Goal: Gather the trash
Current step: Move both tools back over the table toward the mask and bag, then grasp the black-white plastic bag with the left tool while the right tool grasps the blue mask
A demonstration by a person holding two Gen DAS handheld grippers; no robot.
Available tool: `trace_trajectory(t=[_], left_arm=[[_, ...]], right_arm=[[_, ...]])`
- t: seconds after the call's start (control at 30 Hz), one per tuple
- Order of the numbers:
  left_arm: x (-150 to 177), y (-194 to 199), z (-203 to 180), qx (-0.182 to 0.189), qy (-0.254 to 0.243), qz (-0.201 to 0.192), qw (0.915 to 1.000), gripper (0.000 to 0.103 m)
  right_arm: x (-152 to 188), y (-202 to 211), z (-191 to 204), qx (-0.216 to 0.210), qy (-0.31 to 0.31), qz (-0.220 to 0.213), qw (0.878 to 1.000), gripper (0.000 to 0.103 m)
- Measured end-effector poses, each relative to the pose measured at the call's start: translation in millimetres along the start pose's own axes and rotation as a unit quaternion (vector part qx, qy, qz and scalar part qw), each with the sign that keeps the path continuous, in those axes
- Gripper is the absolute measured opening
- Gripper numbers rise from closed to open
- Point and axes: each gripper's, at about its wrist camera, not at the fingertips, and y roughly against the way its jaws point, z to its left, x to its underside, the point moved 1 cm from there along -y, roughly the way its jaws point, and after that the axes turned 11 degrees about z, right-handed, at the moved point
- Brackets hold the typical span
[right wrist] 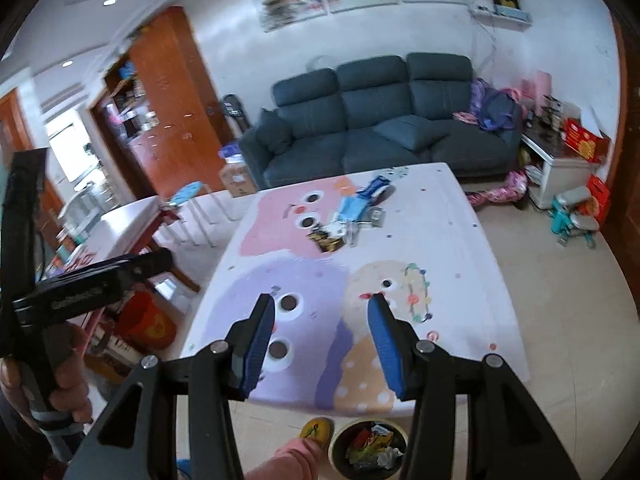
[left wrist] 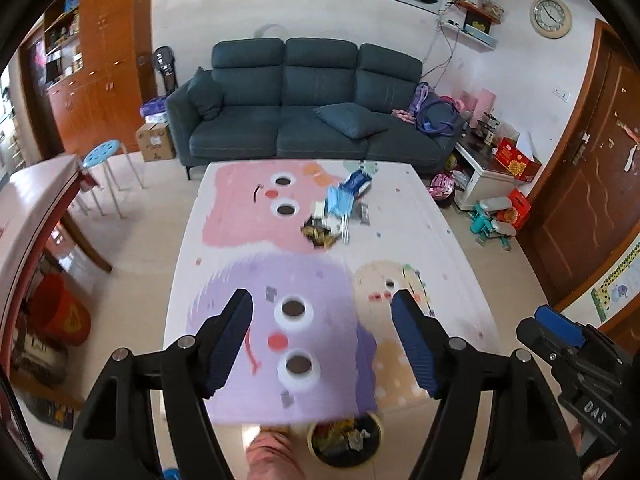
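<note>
Trash [left wrist: 338, 210] well beyond empty gripper [left wrist: 322, 334].

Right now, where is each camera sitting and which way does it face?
Left wrist: on the open left hand-held gripper, above the table's near edge, facing the sofa; the person's knee shows below.
Right wrist: on the open right hand-held gripper, aimed likewise; the person's left hand shows.
Shared: the trash pile and the bin.
</note>
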Motion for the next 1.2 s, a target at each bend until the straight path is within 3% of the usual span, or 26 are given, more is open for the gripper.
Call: trace_trajectory(t=[0.1, 0.2, 0.37, 0.5, 0.63, 0.87, 0.93, 1.0, 1.07, 1.2], left_arm=[[-41.8, -40.7, 8.8, 0.004, -0.019, 0.012, 0.9997, 0.070], [-85.0, -94.4, 17.1, 0.020, -0.043, 0.050, 0.9976, 0.070], [-138.4, -199.0, 25.0, 0.056, -0.086, 0.120, 0.9874, 0.070], [-158.4, -275.4, 27.8, 0.067, -0.100, 0.165, 0.9789, 0.070], [-169.7, -344.3, 34.5, 0.096, -0.074, 0.218, 0.9684, 0.070], [-171.1, -410.6, 29.0, 0.125, -0.061, 0.272, 0.9522, 0.070], [-167.7, -422.9, 24.3, 0.130, -0.065, 0.286, 0.9470, 0.070], [-164.9, -432.0, 22.4, 0.143, -0.058, 0.298, 0.9420, 0.070], [-166.6, -437.2, 26.7, 0.163, -0.035, 0.295, 0.9409, 0.057], [-170.6, -440.7, 42.2, 0.166, 0.000, 0.282, 0.9450, 0.054]], right_arm=[[-34.7, -37.3, -12.7, 0.003, -0.032, 0.020, 0.999, 0.049], [-66.6, -77.9, -22.2, 0.018, -0.054, 0.036, 0.998, 0.049], [-117.2, -155.1, -35.3, 0.033, -0.088, 0.065, 0.993, 0.049], [-145.9, -211.4, -46.7, 0.033, -0.118, 0.080, 0.989, 0.049], [-166.6, -263.7, -57.5, 0.024, -0.145, 0.101, 0.984, 0.049], [-193.8, -324.7, -60.3, 0.030, -0.153, 0.130, 0.979, 0.050], [-198.8, -335.0, -61.8, 0.030, -0.157, 0.134, 0.978, 0.060], [-202.1, -341.9, -63.0, 0.032, -0.159, 0.136, 0.977, 0.062], [-206.1, -350.1, -61.3, 0.032, -0.160, 0.141, 0.977, 0.062], [-213.6, -367.8, -54.4, 0.031, -0.153, 0.153, 0.976, 0.062]])
